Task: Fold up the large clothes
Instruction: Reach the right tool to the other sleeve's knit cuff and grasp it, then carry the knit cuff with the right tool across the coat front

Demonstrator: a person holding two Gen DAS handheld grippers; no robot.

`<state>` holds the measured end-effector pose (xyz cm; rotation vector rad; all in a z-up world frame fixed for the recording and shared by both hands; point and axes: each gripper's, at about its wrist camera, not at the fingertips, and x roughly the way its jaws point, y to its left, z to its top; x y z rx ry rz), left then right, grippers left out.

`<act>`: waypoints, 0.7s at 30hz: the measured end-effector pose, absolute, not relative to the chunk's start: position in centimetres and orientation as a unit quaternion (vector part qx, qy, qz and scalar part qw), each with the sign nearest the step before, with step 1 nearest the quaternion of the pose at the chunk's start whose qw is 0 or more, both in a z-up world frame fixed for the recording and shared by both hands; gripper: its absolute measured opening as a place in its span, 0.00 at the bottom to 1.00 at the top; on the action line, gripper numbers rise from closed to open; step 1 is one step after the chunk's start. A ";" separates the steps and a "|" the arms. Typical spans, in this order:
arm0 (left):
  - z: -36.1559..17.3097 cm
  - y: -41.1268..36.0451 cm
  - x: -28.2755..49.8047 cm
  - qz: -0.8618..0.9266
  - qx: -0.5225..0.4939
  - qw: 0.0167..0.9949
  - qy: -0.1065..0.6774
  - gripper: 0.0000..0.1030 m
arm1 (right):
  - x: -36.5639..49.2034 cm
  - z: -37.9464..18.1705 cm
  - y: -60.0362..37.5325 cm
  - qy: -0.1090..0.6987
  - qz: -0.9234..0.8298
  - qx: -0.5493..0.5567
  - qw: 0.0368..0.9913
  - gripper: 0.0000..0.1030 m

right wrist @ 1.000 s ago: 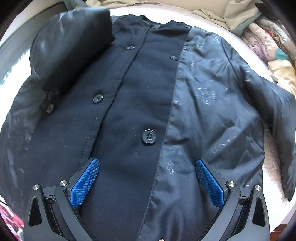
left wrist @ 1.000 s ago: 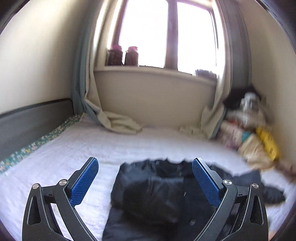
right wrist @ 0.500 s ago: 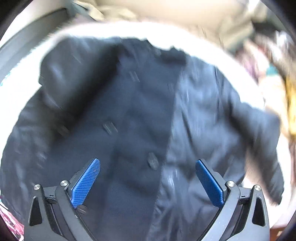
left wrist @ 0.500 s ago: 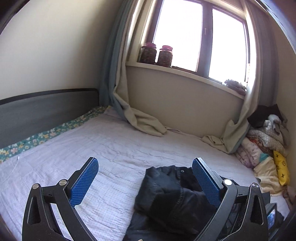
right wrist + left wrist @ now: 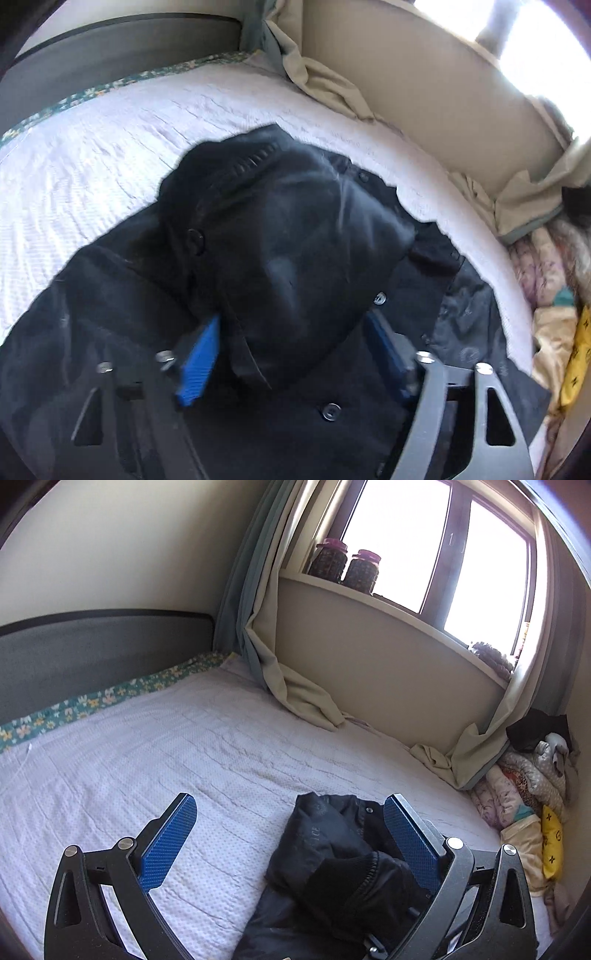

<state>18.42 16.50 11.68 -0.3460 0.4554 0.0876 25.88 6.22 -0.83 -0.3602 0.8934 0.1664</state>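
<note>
In the right wrist view, the right gripper (image 5: 291, 354) is closing its blue-padded jaws, and a bulky fold of the black coat (image 5: 295, 258), apparently a sleeve with a ribbed cuff doubled over the front, bulges up between them. The picture is blurred here, so whether the pads already press on the cloth cannot be told. Round black buttons dot the coat's front, and the garment spreads over the near part of the bed, its far edge against the pale quilted bedspread (image 5: 110, 147).

The left gripper (image 5: 290, 834) hovers with its jaws wide apart and nothing pinched; the bunched coat (image 5: 332, 867) lies below and towards its right finger.

Beyond, the bedspread (image 5: 147, 746) runs to a grey headboard (image 5: 92, 650) with a strip of floral sheet (image 5: 110, 698) along it. A beige curtain (image 5: 295, 694) pools on the far corner of the bed. At the right edge sits a heap of folded clothes (image 5: 528, 786). Two jars (image 5: 347, 566) stand on the windowsill (image 5: 406, 609) under the bright window.
</note>
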 end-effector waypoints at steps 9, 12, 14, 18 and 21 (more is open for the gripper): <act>10.1 15.7 19.5 0.044 -0.174 0.950 0.256 1.00 | 26.5 -0.8 -1.9 0.480 0.051 0.033 0.875 0.30; 9.7 15.3 19.4 0.045 -0.163 0.950 0.264 1.00 | 25.8 -1.3 -5.6 0.501 0.060 0.107 0.857 0.33; 9.6 15.1 19.3 0.045 -0.154 0.950 0.268 0.99 | 24.7 -1.0 -7.5 0.506 0.062 0.136 0.849 0.59; 9.4 14.8 19.0 0.044 -0.148 0.950 0.272 0.99 | 21.9 1.0 -11.5 0.485 0.091 0.210 0.844 0.85; 9.3 14.4 19.1 0.046 -0.142 0.950 0.273 1.00 | 20.8 2.8 -14.6 0.464 0.114 0.267 0.837 0.88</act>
